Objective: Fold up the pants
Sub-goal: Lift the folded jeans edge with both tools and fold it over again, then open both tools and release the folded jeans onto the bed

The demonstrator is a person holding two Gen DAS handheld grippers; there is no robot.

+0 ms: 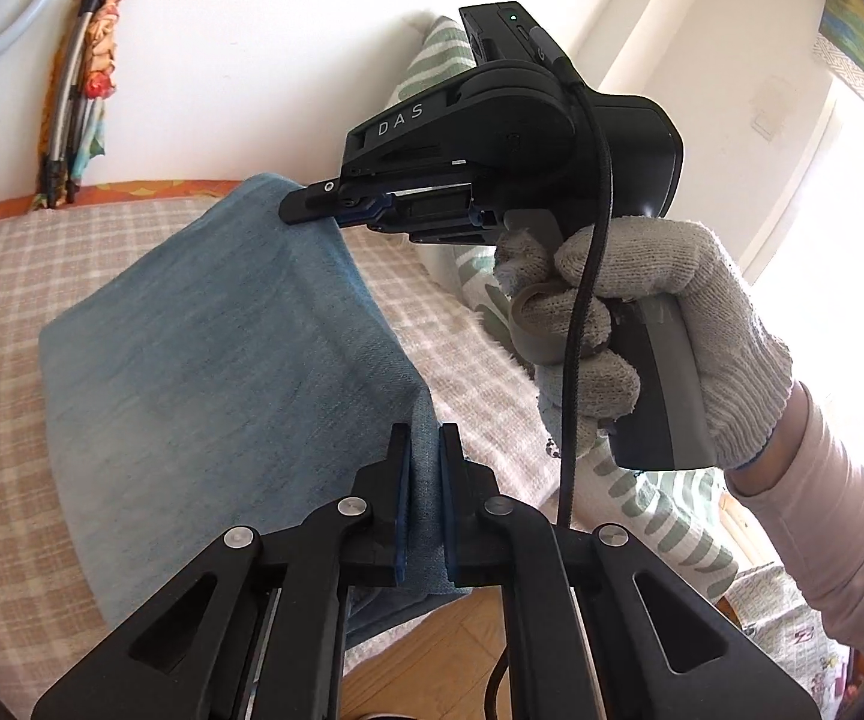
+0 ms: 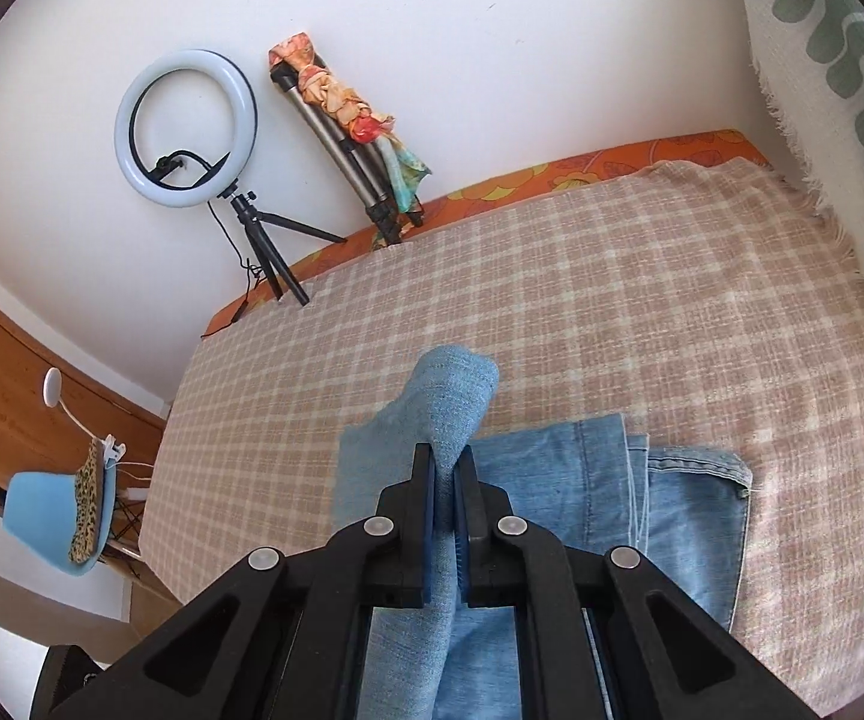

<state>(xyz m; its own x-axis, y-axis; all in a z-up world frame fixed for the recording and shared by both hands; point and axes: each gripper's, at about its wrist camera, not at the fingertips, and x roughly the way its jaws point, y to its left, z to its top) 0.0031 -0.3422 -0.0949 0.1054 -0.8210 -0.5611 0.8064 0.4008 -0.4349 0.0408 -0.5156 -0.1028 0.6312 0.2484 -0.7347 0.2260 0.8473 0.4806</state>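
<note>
Light blue denim pants [image 1: 216, 354] hang over a bed with a pink checked blanket [image 1: 6, 312]. My left gripper [image 1: 426, 438] is shut on a fold of the denim, which stretches taut up to my right gripper [image 1: 300, 207], also clamped on the cloth's edge and held by a gloved hand [image 1: 660, 324]. In the right wrist view, my right gripper [image 2: 445, 462] pinches a raised ridge of denim [image 2: 453, 396]. Below it the rest of the pants [image 2: 660, 516] lies flat on the blanket [image 2: 552, 300] with hems and seams showing.
A ring light on a small tripod [image 2: 186, 126] and a folded tripod wrapped in a floral cloth [image 2: 348, 138] stand at the far wall. A green-patterned white throw [image 2: 840, 72] hangs at the right. A blue chair [image 2: 60, 522] and wooden floor [image 1: 432, 648] lie beside the bed.
</note>
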